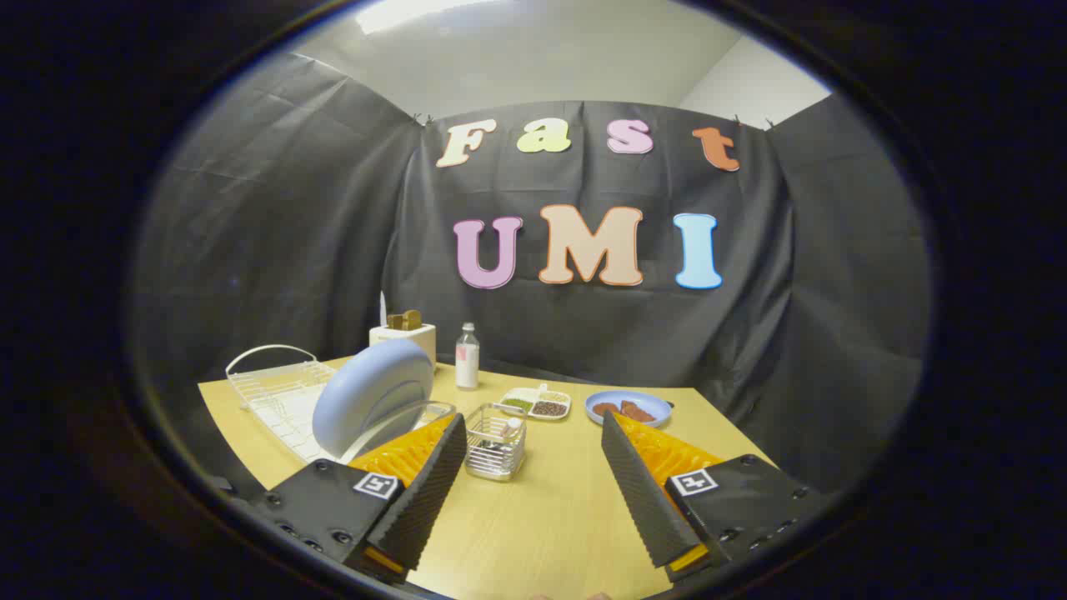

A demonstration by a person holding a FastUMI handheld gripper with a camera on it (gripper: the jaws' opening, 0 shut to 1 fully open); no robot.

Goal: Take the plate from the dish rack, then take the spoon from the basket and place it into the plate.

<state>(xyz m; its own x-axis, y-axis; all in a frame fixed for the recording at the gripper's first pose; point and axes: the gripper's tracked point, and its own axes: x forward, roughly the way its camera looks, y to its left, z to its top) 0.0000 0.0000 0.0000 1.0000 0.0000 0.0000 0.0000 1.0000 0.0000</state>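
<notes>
Jaws: my gripper [533,437] stands spread wide, nothing between the fingers; I hover above the table [550,517], touching nothing.
Plate: the plate [373,397] stands on edge in the rack [275,392], just beyond my left finger, leaning back; upright storage leaves its rim exposed for a pinch.
Rack: wire, white, on the table's left side; its far half is unoccupied.
Basket: the basket [495,442] sits just ahead, between my fingers, nearer the left one. A pale handle [513,425] rises from it, likely the spoon; too small to confirm.
Bystanders: a bottle [467,357], a white block [403,335], a divided tray [536,403] and a blue dish [628,407] with brown pieces, all beyond the basket.
Stage, my judgement: the plate is not yet taken; first step pending.
Next move, my judgement: swing left and close on the plate's upper rim.
Risk: the plate may catch on the rack wires when lifted.
</notes>
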